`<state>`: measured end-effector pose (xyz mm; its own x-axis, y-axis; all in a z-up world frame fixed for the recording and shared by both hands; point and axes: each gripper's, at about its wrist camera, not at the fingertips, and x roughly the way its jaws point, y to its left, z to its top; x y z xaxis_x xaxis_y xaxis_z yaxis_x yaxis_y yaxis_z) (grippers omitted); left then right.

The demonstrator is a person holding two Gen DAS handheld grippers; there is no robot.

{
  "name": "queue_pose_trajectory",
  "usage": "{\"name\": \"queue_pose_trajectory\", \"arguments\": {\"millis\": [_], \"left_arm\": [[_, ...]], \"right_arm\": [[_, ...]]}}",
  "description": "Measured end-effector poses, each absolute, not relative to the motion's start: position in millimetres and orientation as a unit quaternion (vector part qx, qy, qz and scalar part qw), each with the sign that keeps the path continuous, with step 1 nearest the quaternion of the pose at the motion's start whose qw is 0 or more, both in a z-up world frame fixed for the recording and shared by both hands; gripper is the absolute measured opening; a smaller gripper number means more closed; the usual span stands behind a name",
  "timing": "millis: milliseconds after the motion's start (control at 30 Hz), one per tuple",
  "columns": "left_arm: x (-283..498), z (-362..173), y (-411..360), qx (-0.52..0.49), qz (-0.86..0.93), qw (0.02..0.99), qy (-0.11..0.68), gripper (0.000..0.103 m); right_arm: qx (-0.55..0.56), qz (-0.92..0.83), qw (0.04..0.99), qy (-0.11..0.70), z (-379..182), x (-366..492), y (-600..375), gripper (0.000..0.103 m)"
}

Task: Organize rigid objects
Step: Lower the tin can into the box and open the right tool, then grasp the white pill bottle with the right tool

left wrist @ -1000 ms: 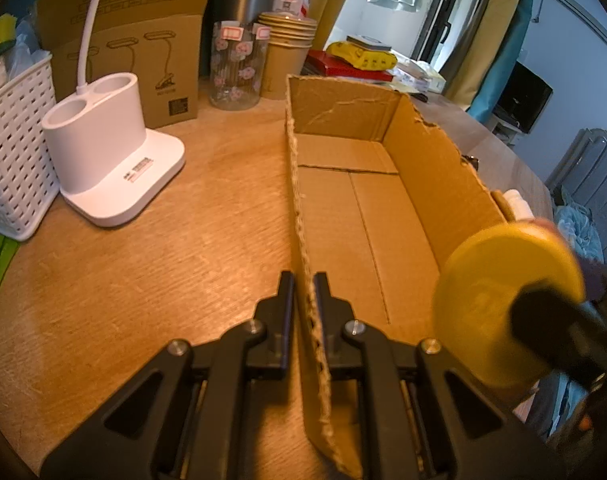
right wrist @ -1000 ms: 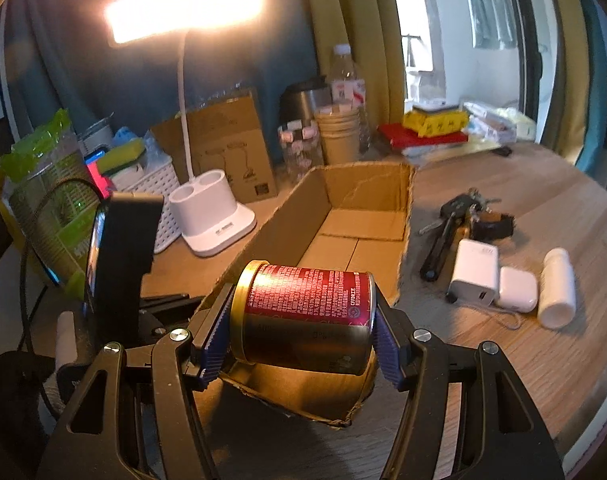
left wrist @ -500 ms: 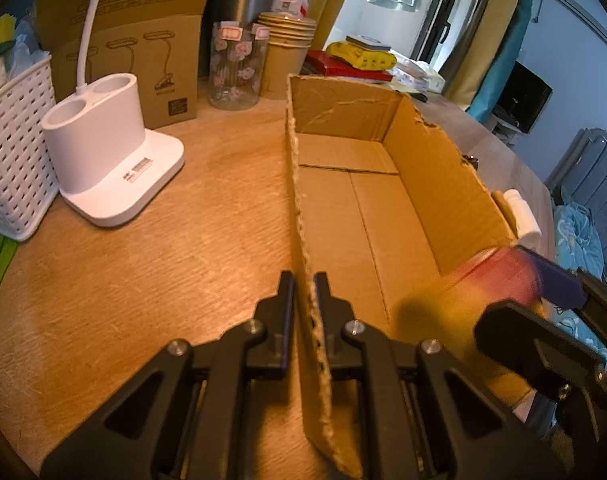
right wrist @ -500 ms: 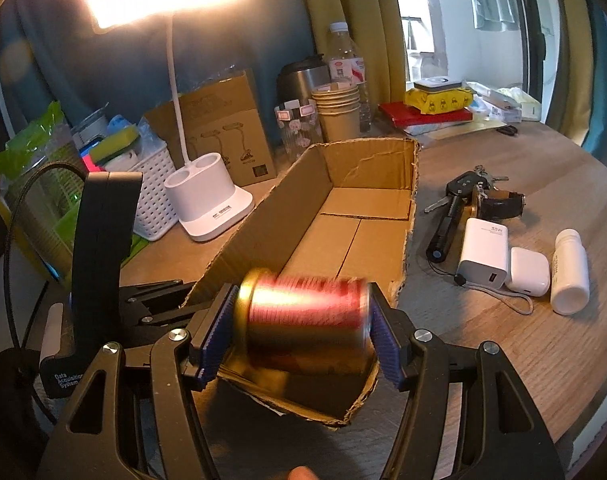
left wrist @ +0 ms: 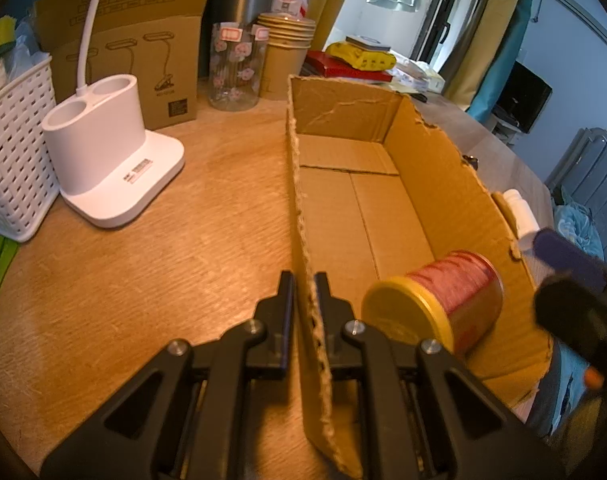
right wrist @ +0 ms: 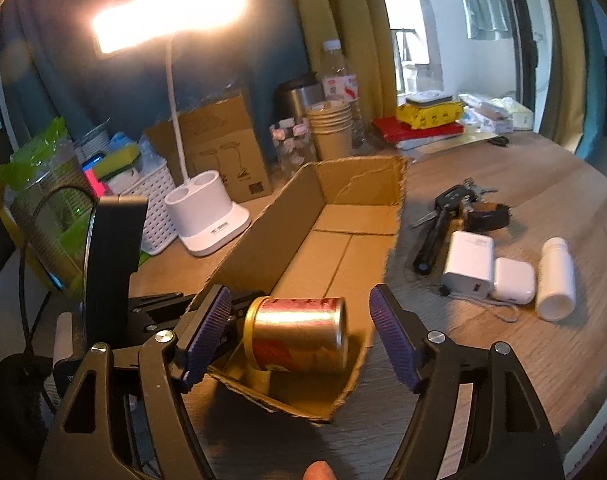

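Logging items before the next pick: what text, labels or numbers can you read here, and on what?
Nothing reads clearly.
On the can: red label print, motion-blurred.
On the lamp base: sticker, too small.
On the lamp carton: lamp drawings and a code square, print too small.
On the water bottle: label too small.
On the white charger: faint print, unreadable.
On the cardboard box: no print seen.

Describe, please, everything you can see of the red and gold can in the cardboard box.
The can is a short cylinder, metal by its shine, with a red printed label around its body and a gold rim and end. It lies on its side inside the near end of the open cardboard box, on the floor of the box as far as can be seen. The right gripper stands open around it, its pads clear of both ends. The image is blurred, so the print is unreadable.
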<state>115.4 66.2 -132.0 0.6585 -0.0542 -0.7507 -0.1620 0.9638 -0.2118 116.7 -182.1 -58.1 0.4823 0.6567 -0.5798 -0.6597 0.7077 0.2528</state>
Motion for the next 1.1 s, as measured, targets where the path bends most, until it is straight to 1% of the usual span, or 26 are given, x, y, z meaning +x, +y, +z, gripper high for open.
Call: {"name": "queue_pose_trajectory", "arguments": {"millis": [233,600,867,1100], "left_arm": [[116,-132,67,-0.131,0.030,0.901,0.412,0.010],[116,-131,67,-0.126,0.032,0.903,0.409,0.010],[114,-130,65,-0.119,0.035,0.907,0.402,0.010],[113,-129,64,-0.113,0.039,0.911,0.395,0.010]], "right_arm": [[0.011,0.346,0.882,0.320,-48,130,-209,0.075],[0.019,0.261,0.914,0.310,-53,159,-257,0.075],[-0.004,0.174,0.937,0.303,-65,187,-288,0.075],[-0.029,0.126,0.940,0.314,-85,213,-299,0.075]]}}
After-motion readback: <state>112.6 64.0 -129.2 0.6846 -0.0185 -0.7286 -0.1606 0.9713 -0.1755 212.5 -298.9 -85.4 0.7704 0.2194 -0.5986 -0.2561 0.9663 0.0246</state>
